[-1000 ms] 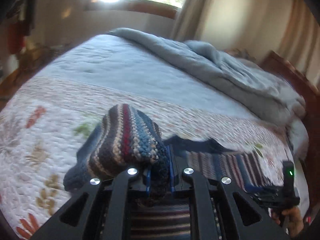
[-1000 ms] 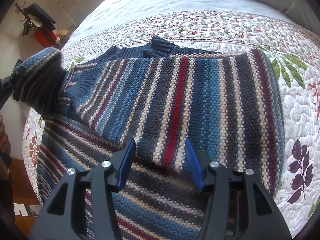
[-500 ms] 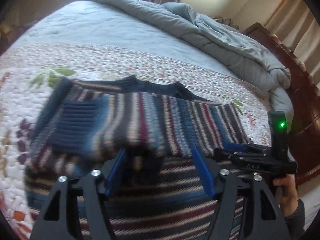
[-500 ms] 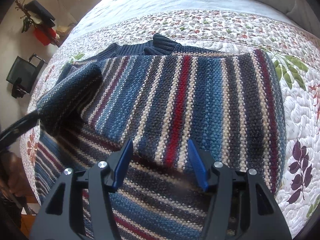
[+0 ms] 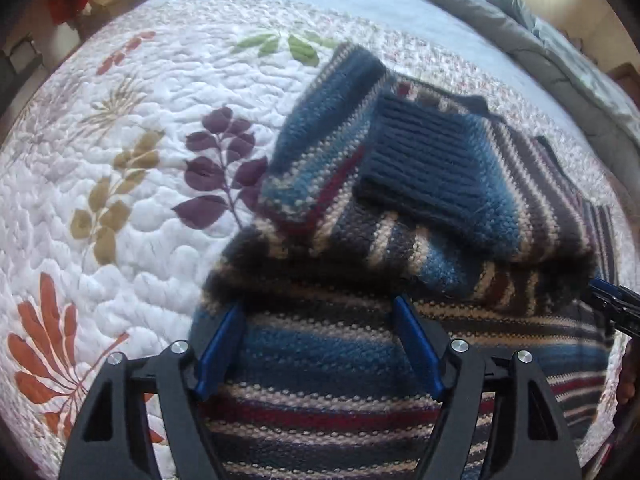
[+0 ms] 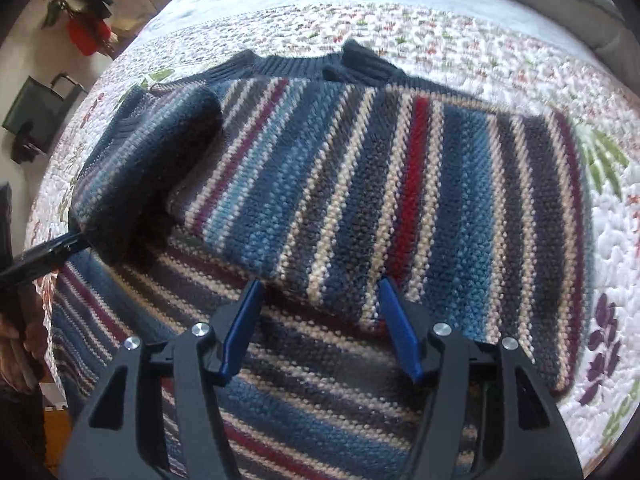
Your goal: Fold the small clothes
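Note:
A striped knit sweater (image 6: pixel 400 184) in blue, navy, cream and red lies on the bed, its upper part folded over its lower part. Its ribbed collar (image 6: pixel 360 60) points to the far side. One sleeve (image 5: pixel 432 160), ending in a navy ribbed cuff, lies folded across the body. My left gripper (image 5: pixel 320 308) hovers open just above the fold edge, and no knit is pinched in it. My right gripper (image 6: pixel 320 284) points down over the same fold edge further right. Its jaws are opening, with the sweater beneath them and nothing pressed between the pads.
A white floral quilt (image 5: pixel 120 160) covers the bed around the sweater. A grey duvet (image 5: pixel 540 28) is bunched along the far side. A black chair (image 6: pixel 36 120) and a red object (image 6: pixel 86 34) stand beyond the bed's left edge. A hand (image 6: pixel 24 320) shows at the left rim.
My left gripper opened and let go of the sleeve, which now lies across the sweater. It then dropped and tilted down toward the fold. My right gripper's jaws widened a little.

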`<state>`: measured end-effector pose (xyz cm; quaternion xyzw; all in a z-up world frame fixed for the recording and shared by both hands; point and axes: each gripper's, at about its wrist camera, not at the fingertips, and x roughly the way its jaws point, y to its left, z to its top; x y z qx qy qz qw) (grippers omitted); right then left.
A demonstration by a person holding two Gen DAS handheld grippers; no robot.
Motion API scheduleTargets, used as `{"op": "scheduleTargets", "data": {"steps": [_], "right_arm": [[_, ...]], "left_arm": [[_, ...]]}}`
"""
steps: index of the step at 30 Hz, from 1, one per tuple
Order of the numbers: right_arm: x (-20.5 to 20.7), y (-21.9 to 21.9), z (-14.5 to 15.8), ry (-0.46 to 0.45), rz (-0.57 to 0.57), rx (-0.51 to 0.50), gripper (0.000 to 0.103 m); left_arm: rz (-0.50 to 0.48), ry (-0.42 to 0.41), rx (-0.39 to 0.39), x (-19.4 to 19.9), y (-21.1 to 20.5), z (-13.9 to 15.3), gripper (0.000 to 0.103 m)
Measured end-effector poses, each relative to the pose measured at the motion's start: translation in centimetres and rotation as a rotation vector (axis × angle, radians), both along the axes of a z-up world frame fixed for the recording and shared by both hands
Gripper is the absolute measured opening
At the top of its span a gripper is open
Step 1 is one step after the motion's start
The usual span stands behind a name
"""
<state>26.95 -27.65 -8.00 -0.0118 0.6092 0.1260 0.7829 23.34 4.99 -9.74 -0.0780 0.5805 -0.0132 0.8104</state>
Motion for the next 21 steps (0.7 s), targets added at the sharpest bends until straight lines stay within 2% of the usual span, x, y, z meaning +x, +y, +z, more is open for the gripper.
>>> {"op": "scheduleTargets", "data": {"steps": [2,3,5,9,11,13,15,16,21], "right_arm": [[-0.1,1.0,1.2,0.000,-0.002,0.034,0.060],[-0.1,1.8,2.0,0.005,0.003,0.069,0.059],[-0.2,4.6,3.8,-0.009,0.030,0.114,0.059],[-0.3,12.6,5.9,-0.017,0.148,0.098,0.059],[0.4,16.9,5.6,-0.005,0.191,0.078,0.058],[1.3,20.6,4.4,0.046,0.199,0.093,0.056],[2.2,23.2,3.2,0.061,0.192,0.073,0.055],[2.8,24.6,2.4,0.058,0.181,0.029,0.055],[4.0,27.1,-0.1,0.101,0.135,0.006,0.055]], "left_arm": [[0.009,-0.029,0.032,-0.8,0.2,1.2,0.077],[0.012,-0.034,0.044,-1.1,0.3,1.7,0.085],[0.020,-0.047,0.045,-2.0,0.7,2.7,0.094],[0.041,-0.077,0.109,-3.0,2.0,3.1,0.096],[0.040,-0.033,0.178,-2.3,3.0,2.7,0.096],[0.078,-0.042,0.197,-2.3,4.6,2.7,0.096],[0.111,-0.039,0.169,-2.4,6.2,2.7,0.096],[0.123,-0.028,0.145,-2.4,7.0,2.4,0.096],[0.104,-0.015,0.099,-1.7,7.7,1.8,0.096]]}}
